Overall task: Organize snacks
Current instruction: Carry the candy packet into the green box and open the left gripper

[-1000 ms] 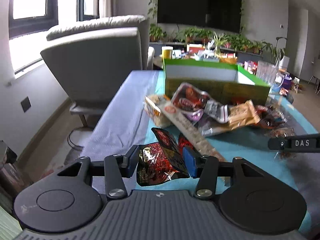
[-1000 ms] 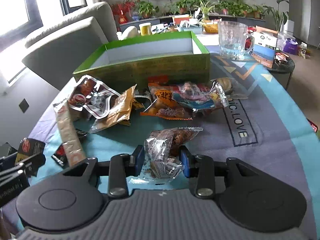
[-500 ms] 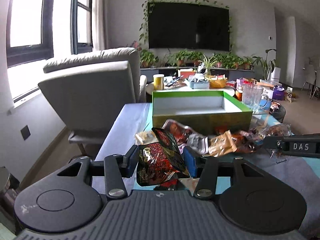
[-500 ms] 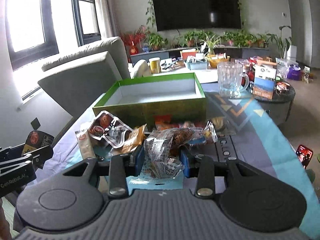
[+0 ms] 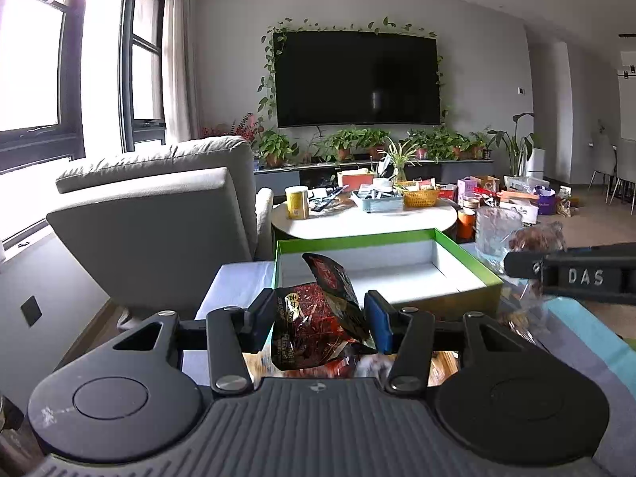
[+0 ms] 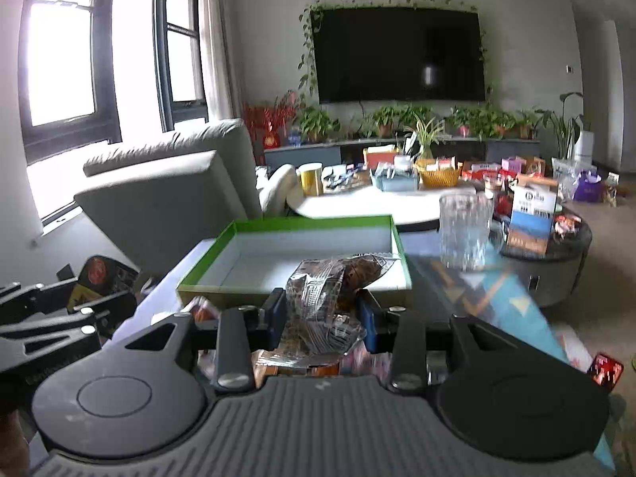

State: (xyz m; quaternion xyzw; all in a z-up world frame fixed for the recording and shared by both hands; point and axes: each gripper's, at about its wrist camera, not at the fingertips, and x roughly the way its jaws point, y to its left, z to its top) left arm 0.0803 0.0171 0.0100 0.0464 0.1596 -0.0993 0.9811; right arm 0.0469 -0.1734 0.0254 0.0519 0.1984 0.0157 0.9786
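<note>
My left gripper (image 5: 320,320) is shut on a red and black snack packet (image 5: 314,330) and holds it in the air just before the near wall of the green box (image 5: 397,238). My right gripper (image 6: 321,318) is shut on a clear packet of brown snacks (image 6: 330,298), also raised in front of the green box (image 6: 314,220). The box has a white, empty inside. The right gripper shows at the right in the left wrist view (image 5: 572,276); the left gripper shows at the left in the right wrist view (image 6: 59,314). Other snack packets (image 6: 278,361) lie below, mostly hidden.
A clear glass pitcher (image 6: 463,230) stands right of the box on the teal cloth (image 6: 516,302). A grey armchair (image 5: 159,214) is at the left. A round white table (image 5: 365,218) with clutter is behind the box.
Both grippers have lifted their packets off the table and moved forward toward the green box. The snack pile has dropped below both views.
</note>
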